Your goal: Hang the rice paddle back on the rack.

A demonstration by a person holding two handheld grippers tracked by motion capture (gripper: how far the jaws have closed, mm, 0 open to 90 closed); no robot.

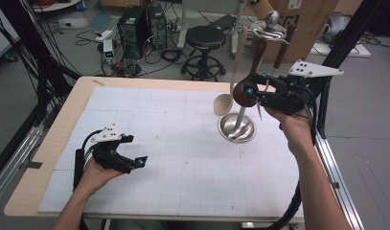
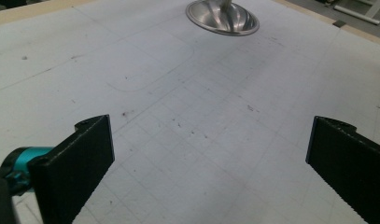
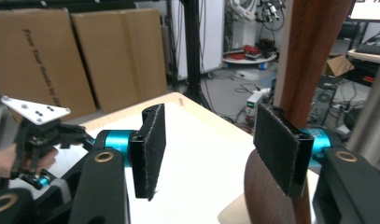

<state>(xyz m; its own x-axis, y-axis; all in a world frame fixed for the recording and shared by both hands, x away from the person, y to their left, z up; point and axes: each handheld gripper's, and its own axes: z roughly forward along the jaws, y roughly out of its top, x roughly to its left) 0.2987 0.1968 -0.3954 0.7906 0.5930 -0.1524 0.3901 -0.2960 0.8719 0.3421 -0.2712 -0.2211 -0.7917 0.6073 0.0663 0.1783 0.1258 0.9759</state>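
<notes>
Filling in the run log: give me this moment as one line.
left claw: open, low over mat | right claw: open beside brown spoon | brown spoon: hanging on rack | pale spoon: hanging

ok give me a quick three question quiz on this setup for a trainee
1. True or false: the left gripper is clamped on a spoon.
2. Which hanging utensil is nearest the right gripper? A) the cream ladle B) the brown wooden spoon C) a whisk
3. What does the utensil rack's round metal base stand on?

Key
1. False: its jaws stand wide apart over bare mat, with nothing between them.
2. B: the spoon's handle rises just behind one jaw, outside the open gap.
3. The white gridded mat that covers the wooden table.
</notes>
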